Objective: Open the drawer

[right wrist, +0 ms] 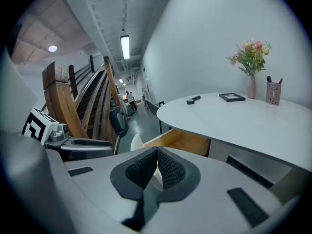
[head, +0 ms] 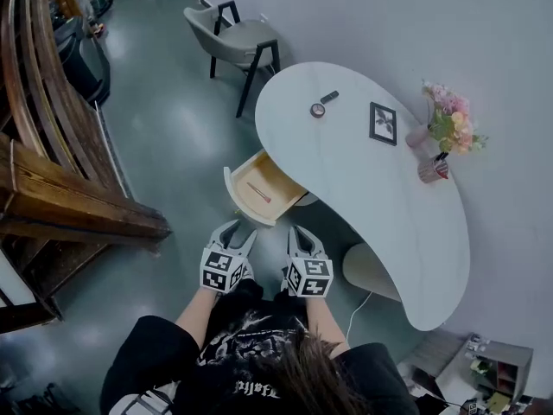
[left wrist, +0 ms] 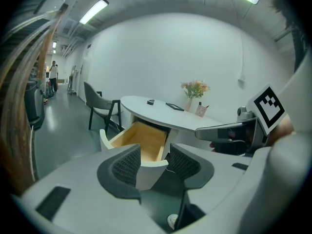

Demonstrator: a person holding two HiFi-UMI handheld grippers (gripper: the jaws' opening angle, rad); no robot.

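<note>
The drawer (head: 259,188) stands pulled out from under the white curved table (head: 406,214), its light wood inside showing with a thin stick-like item in it. My left gripper (head: 239,233) is open just in front of the drawer's white front panel. In the left gripper view the drawer (left wrist: 141,140) shows past the open left gripper (left wrist: 153,157), with the front's corner in the gap between the jaws; contact is unclear. My right gripper (head: 299,233) is shut and holds nothing, beside the drawer's right corner. Its own view has the right gripper (right wrist: 157,162) below the drawer (right wrist: 183,140).
On the table are a framed photo (head: 383,123), a flower vase (head: 449,124), a pen cup (head: 432,169), a small round thing (head: 318,110) and a dark bar (head: 329,97). A chair (head: 233,41) stands beyond. A wooden staircase (head: 52,171) fills the left. A white round base (head: 371,271) stands under the table.
</note>
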